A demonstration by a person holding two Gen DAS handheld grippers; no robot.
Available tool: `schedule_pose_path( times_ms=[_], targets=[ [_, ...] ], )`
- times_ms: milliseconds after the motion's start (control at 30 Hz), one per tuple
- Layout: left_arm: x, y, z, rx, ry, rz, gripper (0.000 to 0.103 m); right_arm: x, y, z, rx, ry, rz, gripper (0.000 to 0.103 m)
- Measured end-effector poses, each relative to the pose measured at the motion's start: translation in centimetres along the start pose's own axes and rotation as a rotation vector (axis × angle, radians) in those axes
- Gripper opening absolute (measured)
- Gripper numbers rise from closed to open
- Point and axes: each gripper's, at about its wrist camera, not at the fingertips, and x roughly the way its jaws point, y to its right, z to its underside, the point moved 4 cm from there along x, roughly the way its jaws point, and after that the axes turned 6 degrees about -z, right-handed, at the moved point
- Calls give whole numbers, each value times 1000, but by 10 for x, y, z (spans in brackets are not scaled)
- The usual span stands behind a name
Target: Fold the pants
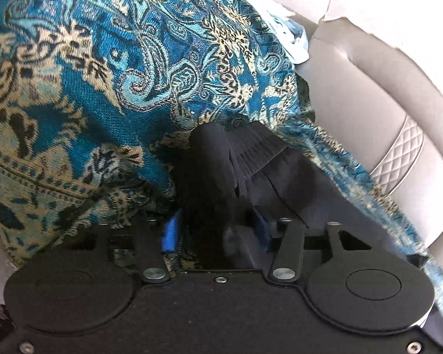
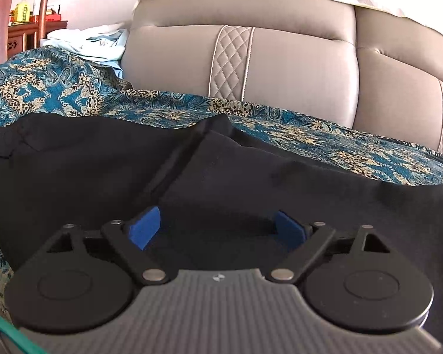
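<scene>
My left gripper (image 1: 217, 231) has its blue pads clamped on a bunched fold of the black pants (image 1: 251, 171), which rise just ahead of it. My right gripper (image 2: 215, 227) stands wide apart, empty, over the pants lying flat beneath and ahead. Beyond lies the blue patterned throw (image 2: 325, 129), then the beige sofa back (image 2: 295, 67).

Pretty bright daylight on my feeds, washing out the sofa (image 2: 280, 67) top to white glare. Heavy fisheye bending at the edges. The dark pants (image 1: 251, 171) lose detail, and my left view's smeary up close.
</scene>
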Motion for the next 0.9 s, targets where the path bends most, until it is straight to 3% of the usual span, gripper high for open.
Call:
schedule_pose_path(
  times_ms=[33, 100, 133, 233, 367, 433, 567, 667, 767, 900],
  targets=[
    [1, 0, 0, -9, -1, 17, 63, 0, 0, 0, -1, -1, -2, 93],
    [2, 5, -1, 6, -1, -2, 60, 0, 0, 0, -3, -3, -4, 93],
    [2, 8, -1, 21, 3, -30, 47, 0, 0, 0, -3, -5, -6, 93],
    [-1, 12, -1, 29, 13, -58, 30, -1, 1, -2, 0, -15, -17, 93],
    [-22, 24, -5, 41, 61, -45, 15, -6, 9, -7, 26, -45, -57, 93],
    [-37, 36, -8, 66, 100, -22, 14, -12, 17, -9, 59, -62, -99, 93],
    [-56, 76, -12, 63, 105, 118, 12, -21, 42, -12, 145, -142, -204, 95],
    [-70, 124, -6, 120, 118, 185, 12, -29, 71, -14, 217, -170, -192, 95],
    [-93, 188, 18, 246, 138, 298, 12, -41, 110, -16, 316, -194, -167, 95],
    [-131, 268, 90, 547, 102, 451, 14, -64, 172, -7, 532, -158, -203, 95]
  ],
)
